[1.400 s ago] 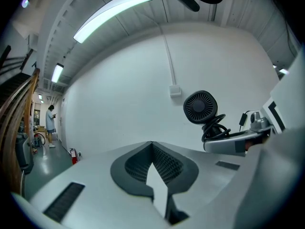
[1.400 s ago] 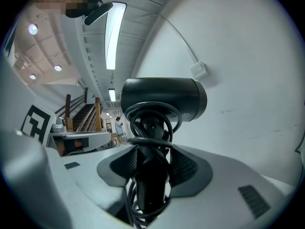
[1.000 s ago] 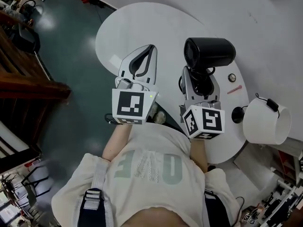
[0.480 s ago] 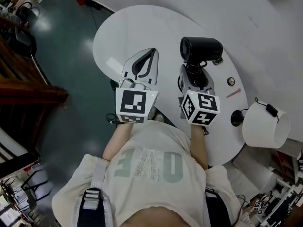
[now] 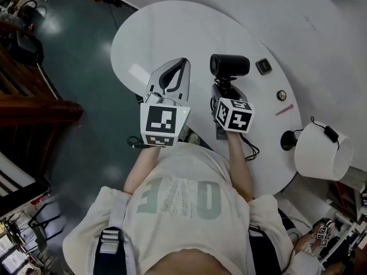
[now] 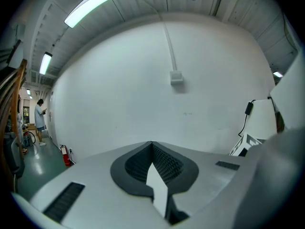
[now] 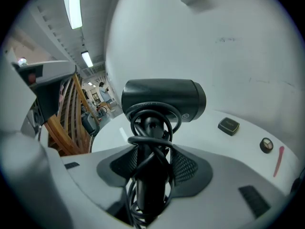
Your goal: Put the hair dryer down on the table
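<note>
A black hair dryer with its cord wound round the handle stands upright over the white oval table. My right gripper is shut on the handle from the near side. In the right gripper view the barrel lies crosswise above the jaws, and the pads press the handle and cord. Whether the dryer touches the table I cannot tell. My left gripper hovers to its left, shut with nothing held. Its tips meet in the left gripper view.
To the right of the dryer on the table lie a small dark square object, a round knob and a pink pen. A white lamp shade hangs over the table's right edge. Teal floor lies to the left.
My right gripper has carried the hair dryer leftward and lower, so it looks smaller and the dark square object behind it has come into sight. The left gripper has hardly moved.
</note>
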Available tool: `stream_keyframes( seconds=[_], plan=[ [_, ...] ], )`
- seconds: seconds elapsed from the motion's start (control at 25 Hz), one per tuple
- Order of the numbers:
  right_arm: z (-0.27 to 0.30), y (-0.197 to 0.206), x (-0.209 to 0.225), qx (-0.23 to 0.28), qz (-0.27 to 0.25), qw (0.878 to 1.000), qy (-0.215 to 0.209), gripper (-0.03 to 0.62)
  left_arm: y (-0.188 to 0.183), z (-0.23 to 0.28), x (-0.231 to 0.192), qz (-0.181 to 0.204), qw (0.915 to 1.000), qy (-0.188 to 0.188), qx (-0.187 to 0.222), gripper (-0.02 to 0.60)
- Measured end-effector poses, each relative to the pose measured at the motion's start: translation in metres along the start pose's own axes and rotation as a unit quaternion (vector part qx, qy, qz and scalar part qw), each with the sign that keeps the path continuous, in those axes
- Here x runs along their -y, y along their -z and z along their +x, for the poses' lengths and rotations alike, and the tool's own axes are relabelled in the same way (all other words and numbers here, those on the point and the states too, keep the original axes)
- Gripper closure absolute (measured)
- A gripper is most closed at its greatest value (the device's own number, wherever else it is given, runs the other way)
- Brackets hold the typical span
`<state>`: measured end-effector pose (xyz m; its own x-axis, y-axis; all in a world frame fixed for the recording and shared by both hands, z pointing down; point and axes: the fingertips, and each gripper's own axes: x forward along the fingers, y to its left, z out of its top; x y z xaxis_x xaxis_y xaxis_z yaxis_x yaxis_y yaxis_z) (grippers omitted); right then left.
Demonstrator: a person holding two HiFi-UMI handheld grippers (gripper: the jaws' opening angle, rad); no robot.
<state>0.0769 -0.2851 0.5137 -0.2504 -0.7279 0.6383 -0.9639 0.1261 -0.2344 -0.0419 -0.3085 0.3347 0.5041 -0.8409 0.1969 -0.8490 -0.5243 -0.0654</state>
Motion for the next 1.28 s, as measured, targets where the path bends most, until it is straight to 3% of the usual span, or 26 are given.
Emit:
stream_keyframes(
  seconds=[0.4,0.68,1.04,1.28],
  plan=[
    [0.048,0.080,0.030,-0.123,-0.034,0.991,0.042,0.384,0.007,0.000,0.000,0.004,0.9999,-0.009,-0.014,0.578],
    [0.056,0.089,0.030,-0.168,-0.022,0.985,0.026,0.379,0.012,-0.001,-0.002,0.008,0.9995,-0.015,-0.025,0.578],
    [0.059,0.091,0.027,-0.189,-0.055,0.980,0.036,0.368,0.012,0.005,0.010,0.012,0.9996,0.000,-0.027,0.577],
    [0.058,0.088,0.026,-0.176,-0.082,0.980,0.050,0.360,0.010,0.007,0.014,0.019,0.9995,0.004,-0.026,0.578]
  ],
)
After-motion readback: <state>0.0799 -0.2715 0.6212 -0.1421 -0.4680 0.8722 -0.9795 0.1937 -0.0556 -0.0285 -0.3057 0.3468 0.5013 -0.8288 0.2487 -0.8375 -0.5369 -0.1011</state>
